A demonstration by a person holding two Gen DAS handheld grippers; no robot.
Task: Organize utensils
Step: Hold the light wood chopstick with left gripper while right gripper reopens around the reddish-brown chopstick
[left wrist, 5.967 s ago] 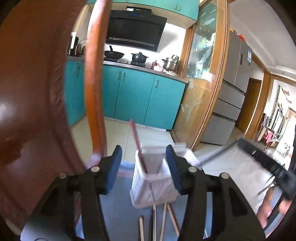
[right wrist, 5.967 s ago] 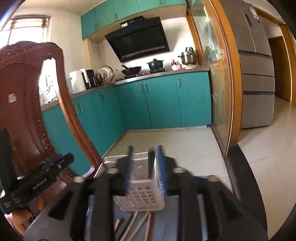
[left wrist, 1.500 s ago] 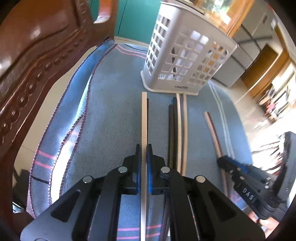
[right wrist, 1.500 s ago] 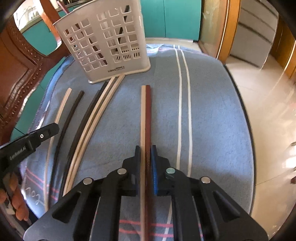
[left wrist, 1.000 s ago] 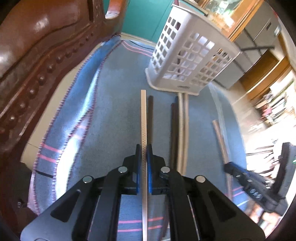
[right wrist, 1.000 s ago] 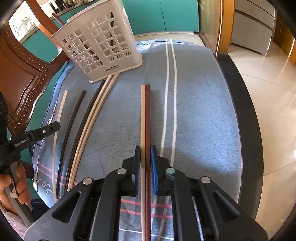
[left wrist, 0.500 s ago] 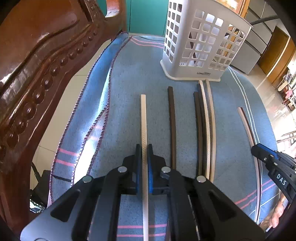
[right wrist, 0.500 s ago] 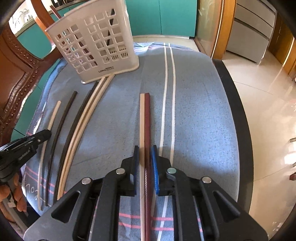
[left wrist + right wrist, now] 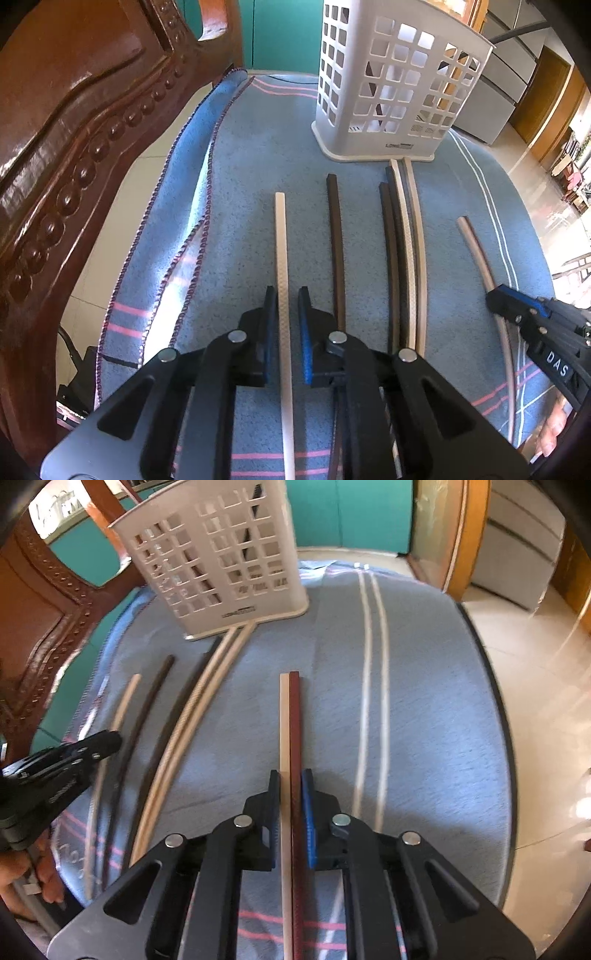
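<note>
Several chopsticks lie on a blue cloth in front of a white slotted utensil basket. My left gripper straddles a cream chopstick with a small gap on both sides; the chopstick rests on the cloth. My right gripper is shut on a cream chopstick and a dark red chopstick held side by side. The basket holds a few sticks. The right gripper also shows in the left wrist view, the left gripper in the right wrist view.
Dark chopsticks and a cream and dark bundle lie between my grippers. A carved wooden chair back stands at the left. The table edge drops to a tiled floor at the right.
My left gripper has opened slightly off the cream chopstick, which now lies on the cloth. My right gripper stays shut on its pair, pulled back a little from the basket.
</note>
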